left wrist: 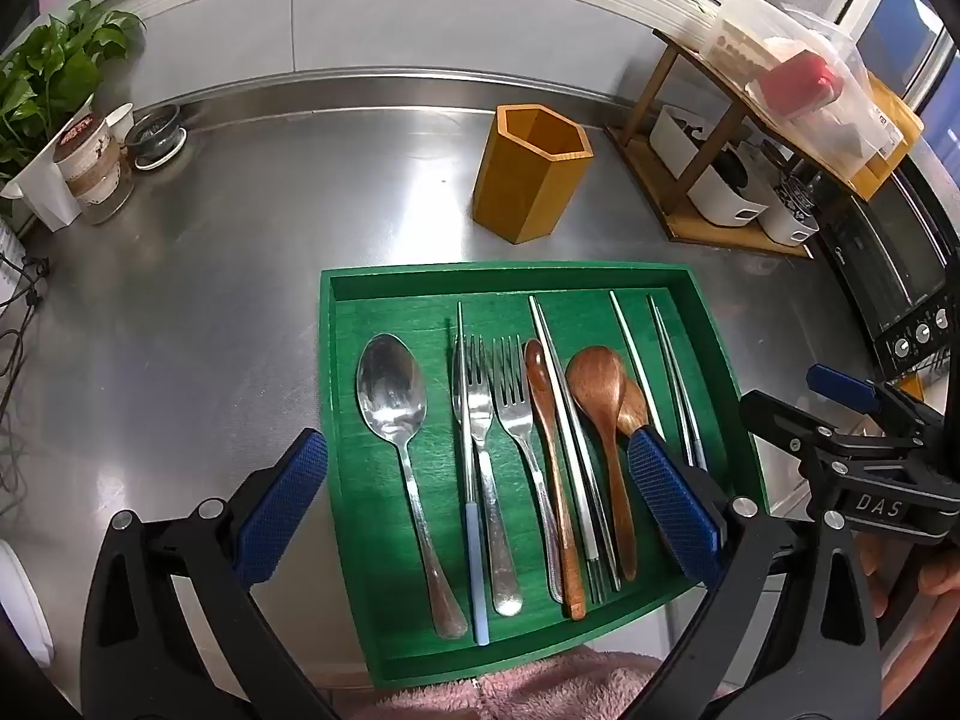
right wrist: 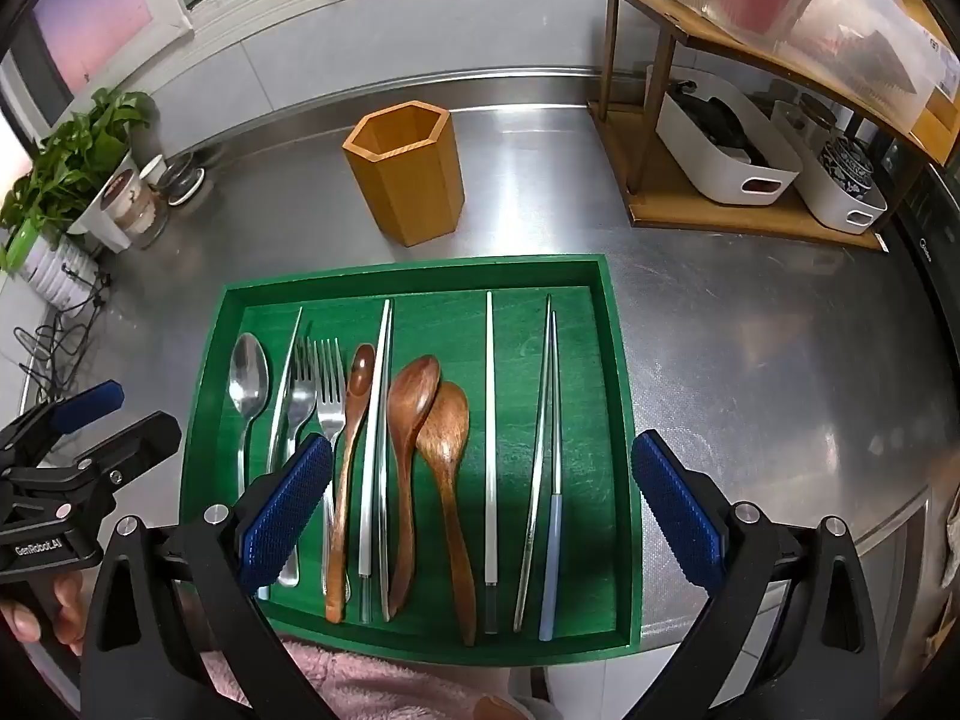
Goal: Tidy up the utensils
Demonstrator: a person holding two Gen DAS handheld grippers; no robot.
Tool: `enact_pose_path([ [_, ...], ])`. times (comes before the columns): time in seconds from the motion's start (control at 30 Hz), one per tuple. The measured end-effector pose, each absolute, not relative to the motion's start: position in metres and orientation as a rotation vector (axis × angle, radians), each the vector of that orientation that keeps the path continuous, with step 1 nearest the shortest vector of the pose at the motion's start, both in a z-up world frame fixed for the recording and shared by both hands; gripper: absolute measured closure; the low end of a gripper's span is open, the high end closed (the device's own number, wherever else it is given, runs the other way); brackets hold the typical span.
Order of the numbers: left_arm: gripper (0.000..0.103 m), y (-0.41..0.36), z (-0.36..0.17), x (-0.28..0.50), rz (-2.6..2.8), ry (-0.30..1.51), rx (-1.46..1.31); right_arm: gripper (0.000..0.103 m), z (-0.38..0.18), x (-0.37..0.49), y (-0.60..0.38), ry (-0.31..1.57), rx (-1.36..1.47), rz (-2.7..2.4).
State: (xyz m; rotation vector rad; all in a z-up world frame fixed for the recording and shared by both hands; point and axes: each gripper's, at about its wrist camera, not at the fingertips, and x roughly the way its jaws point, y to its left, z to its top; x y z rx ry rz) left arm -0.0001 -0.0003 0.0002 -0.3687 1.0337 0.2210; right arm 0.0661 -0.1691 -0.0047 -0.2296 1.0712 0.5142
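Both grippers, left [left wrist: 477, 513] & right [right wrist: 480, 513], spread wide w/ nothing held, above green tray [right wrist: 618, 360]. Utensils lie flat inside. Steel spoon [left wrist: 393, 396] looks stiff, slick (probably); pinch mid-handle. Holder [right wrist: 408, 171] sits behind tray.

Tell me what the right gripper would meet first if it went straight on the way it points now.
Probably the two large brown wooden spoons lying in the green wooden tray; they sit between its open jaws. Depth is unclear, so a neighbouring silver chopstick is possible.
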Motion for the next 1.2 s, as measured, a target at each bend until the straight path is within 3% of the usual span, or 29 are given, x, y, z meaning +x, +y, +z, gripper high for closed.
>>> enact_pose_path([
  [1.2, 0.008, 0.0020, -0.0040, -0.0019, 0.232, 1.051, -0.374, 0.004, -0.0038, 0.0665, -0.1666, 1.075, -0.238, 0.508],
])
